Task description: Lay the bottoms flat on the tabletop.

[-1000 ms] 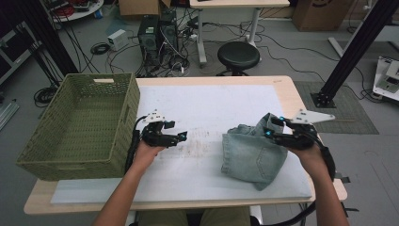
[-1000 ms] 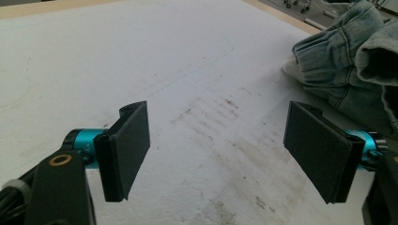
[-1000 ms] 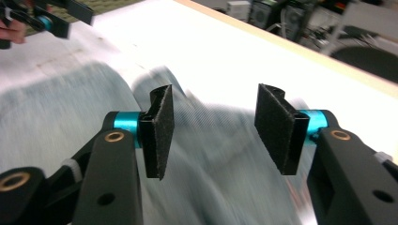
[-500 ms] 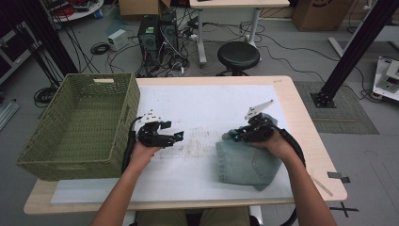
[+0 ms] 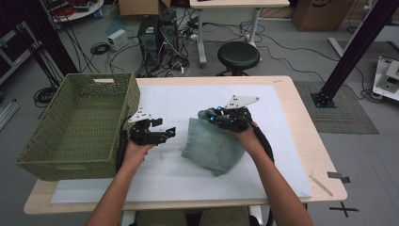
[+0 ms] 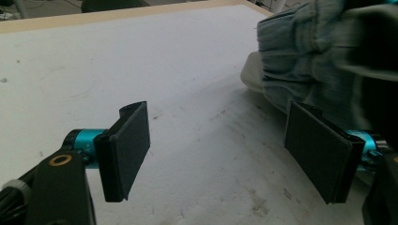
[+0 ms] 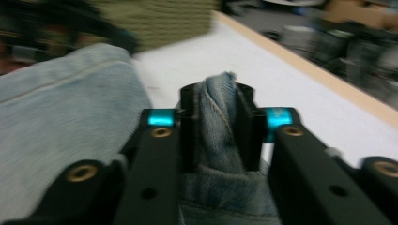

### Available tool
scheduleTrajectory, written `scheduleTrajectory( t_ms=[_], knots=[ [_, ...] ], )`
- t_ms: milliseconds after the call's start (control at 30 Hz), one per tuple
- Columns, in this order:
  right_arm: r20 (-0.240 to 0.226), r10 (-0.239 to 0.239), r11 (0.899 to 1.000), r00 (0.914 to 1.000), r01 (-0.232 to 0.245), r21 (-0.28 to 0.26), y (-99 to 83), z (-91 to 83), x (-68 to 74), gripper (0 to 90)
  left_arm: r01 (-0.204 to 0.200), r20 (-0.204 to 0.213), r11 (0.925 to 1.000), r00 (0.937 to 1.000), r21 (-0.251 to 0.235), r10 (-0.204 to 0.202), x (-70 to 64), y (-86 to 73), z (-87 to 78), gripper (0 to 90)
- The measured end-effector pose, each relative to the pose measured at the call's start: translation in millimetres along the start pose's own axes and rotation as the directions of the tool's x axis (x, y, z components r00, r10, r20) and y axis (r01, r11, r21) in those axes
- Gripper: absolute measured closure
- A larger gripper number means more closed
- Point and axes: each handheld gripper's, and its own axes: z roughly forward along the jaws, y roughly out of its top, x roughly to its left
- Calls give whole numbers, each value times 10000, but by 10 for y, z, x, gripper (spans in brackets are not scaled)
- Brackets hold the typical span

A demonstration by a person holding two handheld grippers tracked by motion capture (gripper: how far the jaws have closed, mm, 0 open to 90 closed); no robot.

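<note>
Down at the near edge of the surface point(image 5: 291, 108), two forearms are reaching in from below, each hand carrying its tool. The left hand-held gripper point(image 5: 170, 132) is hovering just above the white mat point(image 5: 188, 179), jaws spread wide apart and gripping nothing; in the left gripper view point(image 6: 225, 154) those two black pads are framing bare, scuffed mat, with a bunched fold of blue denim sitting just beyond the right-hand pad.

Over on the other side, the right hand-held gripper point(image 5: 211, 117) is clamping down on the jeans point(image 5: 214, 150). In the right gripper view point(image 7: 218, 133) the jaws are pinching a ridge of seamed denim point(image 7: 65, 117) tight between them, cloth poking out past the tips. The folded garment is lying in the middle of the mat, its far corner lifted and bunched at that gripper, the rest spreading toward the person. A pocket seam is showing on its upper face.

The two tools are sitting near each other, the left one just beside the denim's left edge but apart from it.

Further left, a green woven basket point(image 5: 75, 127) is resting at the left end of the surface, hanging a little past the edge. Beyond the far edge, a black stool point(image 5: 238, 55) is standing on the floor, with a computer tower point(image 5: 157, 40) and a tangle of cables beside it.
</note>
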Motion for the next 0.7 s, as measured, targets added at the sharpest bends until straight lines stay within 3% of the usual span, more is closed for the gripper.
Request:
scheduleTrajectory(
  t_ms=[67,167,200,267,300,333,400,467,500,533,567,633,700],
  knots=[
    [184,270,9996,9995,-270,-30,-34,-42,-37,644,4,6,10000,10000,5,-4,6,-5,-14,231],
    [448,775,9966,9960,-761,-331,-85,-156,-74,516,31,35,10000,10000,32,-31,3,-15,-15,231],
    [421,940,9946,9947,-919,-486,-98,-203,-84,513,15,40,10000,10000,18,-15,-2,-15,-14,231],
    [113,1117,9911,9937,-1106,-738,-116,-285,-80,486,18,68,10000,10000,-20,-17,-10,-15,-9,231],
    [-330,1228,9892,9919,-1250,-766,-122,-299,-75,467,34,62,10000,10000,-39,-34,-12,-14,-5,231],
    [-763,1264,9895,9890,-1312,-613,-129,-293,-66,462,36,65,10000,10000,-50,-36,-10,-14,-4,231],
    [-809,859,9963,9930,-864,-25,-146,-240,-5,461,57,60,10000,10000,-59,-57,-11,-16,-3,231],
    [-835,545,9968,9950,-492,634,-172,-140,47,453,42,59,10000,10000,-46,-41,-10,-18,-5,231],
    [-740,389,9945,9965,-314,999,-185,-87,74,463,55,63,10000,10000,-43,-54,-9,-17,-9,231],
    [-688,198,9912,9974,-106,1317,-199,-38,89,530,69,53,10000,10000,-52,-69,-6,-16,-15,231],
    [-787,67,9870,9969,60,1606,-209,-8,109,660,70,48,9999,10000,-71,-70,-3,-15,-19,231],
    [-1074,-274,9877,9938,435,1504,-225,-22,138,827,75,50,9999,10000,-72,-75,8,-15,-26,231],
    [-1464,-321,9907,9887,508,1260,-232,-99,156,861,113,39,9999,9999,-55,-113,15,-20,-25,231]
  ],
)
